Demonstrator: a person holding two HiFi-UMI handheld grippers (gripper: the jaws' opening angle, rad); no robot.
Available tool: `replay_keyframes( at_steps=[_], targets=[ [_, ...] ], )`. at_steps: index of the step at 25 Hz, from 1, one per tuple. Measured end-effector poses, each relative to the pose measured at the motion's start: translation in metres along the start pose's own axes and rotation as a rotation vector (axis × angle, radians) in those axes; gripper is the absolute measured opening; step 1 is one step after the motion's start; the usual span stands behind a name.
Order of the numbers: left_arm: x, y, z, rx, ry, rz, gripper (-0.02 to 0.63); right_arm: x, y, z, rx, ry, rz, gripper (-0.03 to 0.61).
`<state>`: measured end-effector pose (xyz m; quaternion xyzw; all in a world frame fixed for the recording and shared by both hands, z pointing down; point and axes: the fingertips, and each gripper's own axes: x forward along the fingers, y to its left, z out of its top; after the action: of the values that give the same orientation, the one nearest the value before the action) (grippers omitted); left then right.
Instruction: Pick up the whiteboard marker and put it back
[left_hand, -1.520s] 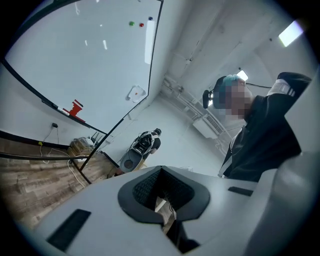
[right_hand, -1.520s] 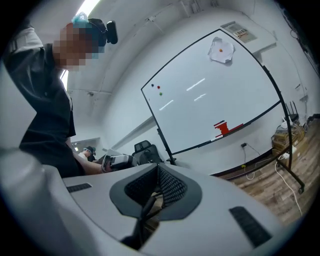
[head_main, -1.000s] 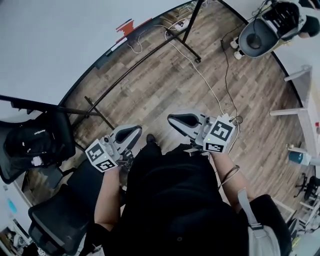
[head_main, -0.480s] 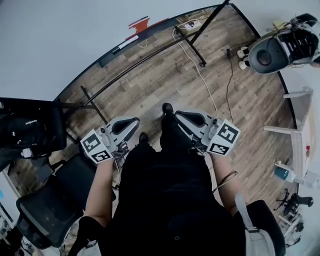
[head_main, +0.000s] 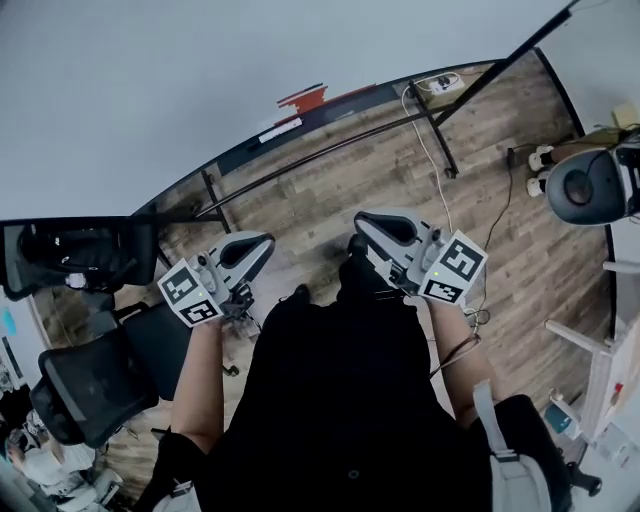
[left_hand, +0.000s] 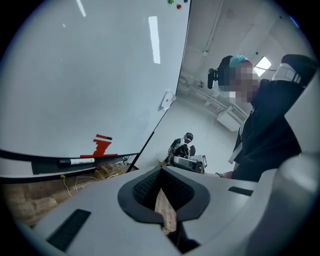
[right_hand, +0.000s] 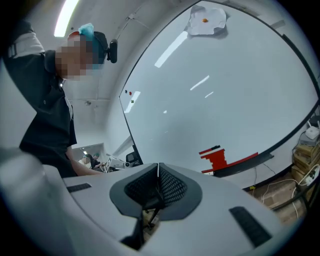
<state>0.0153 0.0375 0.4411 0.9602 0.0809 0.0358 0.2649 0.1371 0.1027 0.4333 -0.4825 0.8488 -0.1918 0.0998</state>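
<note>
The whiteboard marker (head_main: 281, 125), black with a white label, lies in the dark tray (head_main: 350, 100) along the whiteboard's lower edge; the left gripper view shows it too, marker (left_hand: 77, 161). A red block (head_main: 303, 98) sits on the tray just right of it, red block (left_hand: 102, 146), red block (right_hand: 216, 159). My left gripper (head_main: 262, 243) is shut and empty, held at waist height short of the tray. My right gripper (head_main: 366, 220) is likewise shut and empty. Left gripper (left_hand: 161, 172) and right gripper (right_hand: 158, 167) both point toward the board.
The whiteboard (head_main: 200, 70) stands on black legs (head_main: 437, 135) over wood flooring, with a white cable (head_main: 432, 170) and power strip (head_main: 441, 83) beneath. Black office chairs (head_main: 90, 385) stand at the left, and a round grey machine (head_main: 590, 185) at the right.
The view has moved closer to the whiteboard, and the tray now lies nearer. Both grippers have come forward with the person and stayed shut.
</note>
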Motion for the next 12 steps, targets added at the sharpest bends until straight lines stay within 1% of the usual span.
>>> replay_keyframes(
  at_steps=[2, 5, 7, 9, 12],
  targets=[
    [0.015, 0.003, 0.019, 0.033, 0.004, 0.025, 0.012, -0.003, -0.020, 0.014, -0.001, 0.002, 0.034, 0.021],
    [0.032, 0.008, 0.033, 0.064, -0.012, 0.072, 0.012, -0.004, -0.043, 0.017, 0.004, 0.033, 0.092, 0.021],
    [0.037, 0.017, 0.032, 0.048, -0.029, 0.117, 0.012, 0.002, -0.055, 0.015, 0.000, 0.059, 0.136, 0.021],
    [0.036, 0.022, 0.024, 0.015, -0.022, 0.156, 0.012, 0.011, -0.058, 0.013, -0.012, 0.079, 0.177, 0.021],
    [0.030, 0.028, 0.019, 0.002, 0.006, 0.175, 0.012, 0.029, -0.058, 0.013, -0.044, 0.106, 0.209, 0.021]
  ],
)
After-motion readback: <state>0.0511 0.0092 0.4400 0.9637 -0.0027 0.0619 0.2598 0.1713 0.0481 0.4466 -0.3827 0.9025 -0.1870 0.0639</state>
